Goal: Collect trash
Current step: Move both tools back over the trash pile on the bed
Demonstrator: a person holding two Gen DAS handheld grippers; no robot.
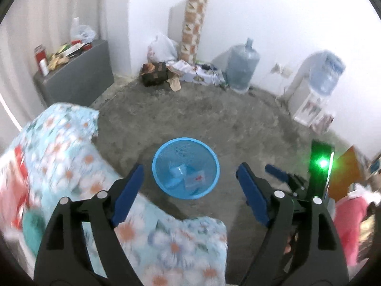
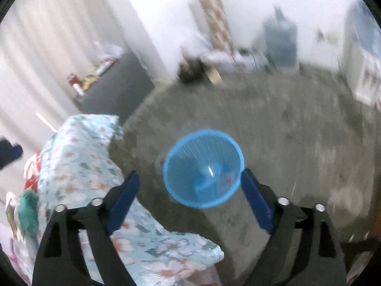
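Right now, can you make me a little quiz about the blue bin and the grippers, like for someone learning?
1. True or false: the blue basket on the floor has nothing inside it.
2. Which is it? The left gripper is (a) open with nothing between its fingers, (b) shut on a wrapper.
3. What lies beside the basket, under the left finger in both views?

Key
1. False: a few pieces of trash lie at the bottom.
2. (a). The right gripper is open and holds nothing too.
3. A flowered blanket.

Bare floor (image 1: 238,119) rings the blue basket (image 1: 185,140); flowered bedding (image 1: 59,147) crowds its left.
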